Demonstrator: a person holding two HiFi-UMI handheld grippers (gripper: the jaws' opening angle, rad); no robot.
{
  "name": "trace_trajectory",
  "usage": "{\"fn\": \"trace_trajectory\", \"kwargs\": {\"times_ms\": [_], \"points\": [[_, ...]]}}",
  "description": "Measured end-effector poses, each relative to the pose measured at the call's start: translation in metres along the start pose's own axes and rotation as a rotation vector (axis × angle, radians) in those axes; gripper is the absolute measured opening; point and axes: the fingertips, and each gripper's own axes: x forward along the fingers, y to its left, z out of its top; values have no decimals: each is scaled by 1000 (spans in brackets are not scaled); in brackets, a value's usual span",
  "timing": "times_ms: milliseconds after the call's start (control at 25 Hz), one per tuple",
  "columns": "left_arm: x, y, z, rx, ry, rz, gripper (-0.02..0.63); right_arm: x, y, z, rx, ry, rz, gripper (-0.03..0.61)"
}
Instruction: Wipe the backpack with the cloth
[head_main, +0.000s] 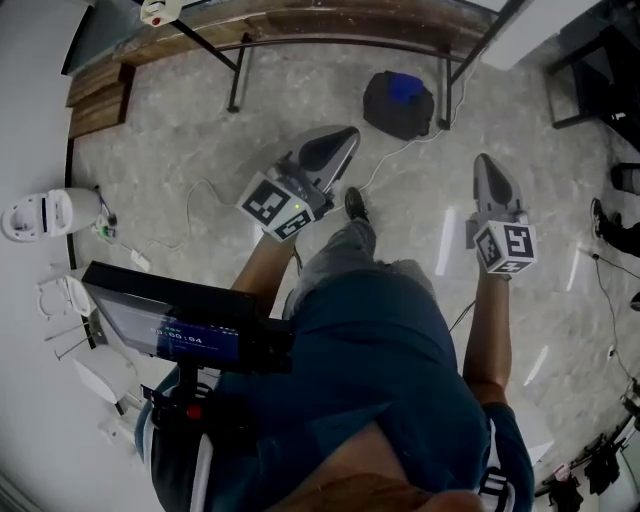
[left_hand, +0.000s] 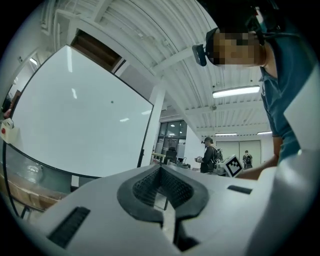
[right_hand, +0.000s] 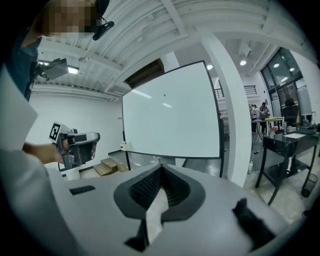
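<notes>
A dark backpack (head_main: 398, 103) sits on the stone floor under a table, ahead of me. A blue patch lies on top of it; it is too small to tell whether that is the cloth. My left gripper (head_main: 338, 142) is held out at mid-left, pointing toward the backpack and well short of it. Its jaws are shut with nothing between them (left_hand: 161, 169). My right gripper (head_main: 485, 166) is held out further right, also shut and empty (right_hand: 161, 169). In the right gripper view the left gripper (right_hand: 77, 146) shows at the left.
A wooden-topped table (head_main: 300, 20) with black legs stands over the backpack. Cables (head_main: 190, 215) run across the floor, and a white device (head_main: 40, 215) stands at the left wall. A whiteboard (right_hand: 170, 115), wooden steps (right_hand: 107, 166), a black table (right_hand: 285, 150) and distant people (left_hand: 209, 155) show around.
</notes>
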Motion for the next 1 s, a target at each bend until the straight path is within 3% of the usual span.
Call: {"fn": "trace_trajectory", "kwargs": {"times_ms": [160,440,800,1000], "points": [[32,48,-13,-2,22,-25,0,57,-14,-5,-7,32,-5,2],[66,115,-50,-63,63,-3,0,149,-41,-48,1,143,19,2],[103,193,-143,-140,172,67,0,278,-95,-131,-3,269,73,2],[121,236,-195,-222,210,122,0,346,-113,-193,-32,363,128,2]]}}
